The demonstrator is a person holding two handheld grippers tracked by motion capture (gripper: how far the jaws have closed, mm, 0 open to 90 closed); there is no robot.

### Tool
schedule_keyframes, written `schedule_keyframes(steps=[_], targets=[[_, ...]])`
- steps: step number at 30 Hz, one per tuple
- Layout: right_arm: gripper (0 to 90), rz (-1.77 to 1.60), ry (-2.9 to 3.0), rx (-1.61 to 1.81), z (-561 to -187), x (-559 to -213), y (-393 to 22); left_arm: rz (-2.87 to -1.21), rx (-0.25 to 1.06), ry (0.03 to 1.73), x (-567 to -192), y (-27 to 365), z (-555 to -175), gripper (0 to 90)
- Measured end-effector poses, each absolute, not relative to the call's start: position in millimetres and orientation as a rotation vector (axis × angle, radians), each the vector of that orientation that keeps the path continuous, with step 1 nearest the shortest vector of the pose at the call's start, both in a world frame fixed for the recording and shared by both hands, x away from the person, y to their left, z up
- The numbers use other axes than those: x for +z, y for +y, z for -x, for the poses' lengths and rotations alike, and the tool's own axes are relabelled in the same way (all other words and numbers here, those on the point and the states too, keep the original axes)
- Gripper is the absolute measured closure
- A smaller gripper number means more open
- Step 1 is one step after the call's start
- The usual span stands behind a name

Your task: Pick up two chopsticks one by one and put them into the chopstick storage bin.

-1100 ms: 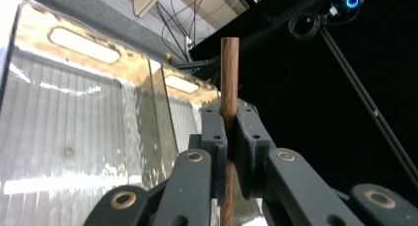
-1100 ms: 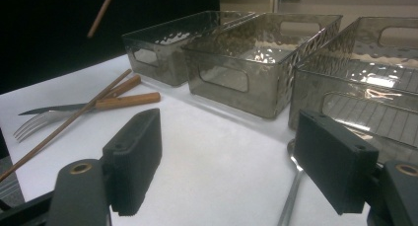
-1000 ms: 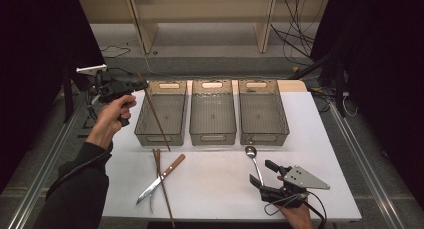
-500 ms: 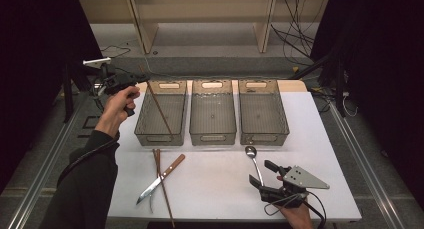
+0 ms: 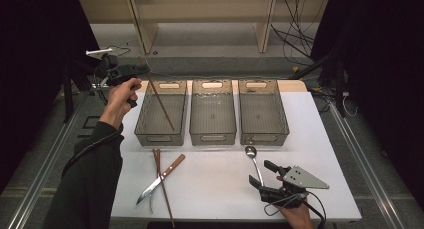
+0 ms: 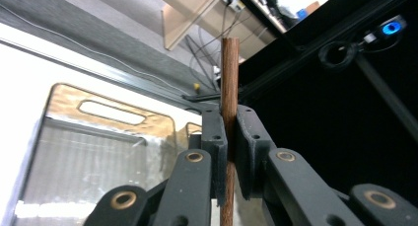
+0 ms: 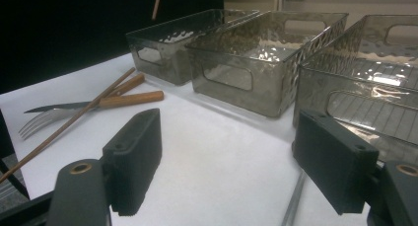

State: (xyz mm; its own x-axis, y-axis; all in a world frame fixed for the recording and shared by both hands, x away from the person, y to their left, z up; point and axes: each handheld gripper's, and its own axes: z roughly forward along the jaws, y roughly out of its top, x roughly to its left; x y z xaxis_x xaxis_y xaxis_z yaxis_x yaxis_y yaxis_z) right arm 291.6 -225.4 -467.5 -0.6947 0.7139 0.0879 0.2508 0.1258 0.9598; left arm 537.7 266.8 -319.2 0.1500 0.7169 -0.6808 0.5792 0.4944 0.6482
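Your left gripper point(image 5: 141, 68) is clamped on a chopstick point(image 5: 161, 100) slanting into the bin point(image 5: 146, 125) nearest the table's left edge. Lower the tip to the floor, level it, then release. Right gripper point(image 5: 263, 173), jaws apart, rests near the front edge by the spoon point(image 5: 253, 158).

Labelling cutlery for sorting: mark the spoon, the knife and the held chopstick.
spoon point(image 5: 250, 151), high view, on its bowl.
knife point(image 5: 172, 165), high view, on its wooden handle.
held chopstick point(image 6: 228, 73), left gripper view, shaft above the jaws.
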Motion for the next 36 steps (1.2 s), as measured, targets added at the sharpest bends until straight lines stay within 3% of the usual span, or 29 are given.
schedule_keyframes(steps=[13, 36], targets=[[27.3, -0.926, 2.02, 1.598, -291, -467, -225, -1.22, 0.337, 1.548, -330, 249, -545, 83.6], [27.4, -0.921, 2.02, 1.603, -290, -467, -224, -1.296, 0.349, 1.558, -350, 230, -549, 83.3]])
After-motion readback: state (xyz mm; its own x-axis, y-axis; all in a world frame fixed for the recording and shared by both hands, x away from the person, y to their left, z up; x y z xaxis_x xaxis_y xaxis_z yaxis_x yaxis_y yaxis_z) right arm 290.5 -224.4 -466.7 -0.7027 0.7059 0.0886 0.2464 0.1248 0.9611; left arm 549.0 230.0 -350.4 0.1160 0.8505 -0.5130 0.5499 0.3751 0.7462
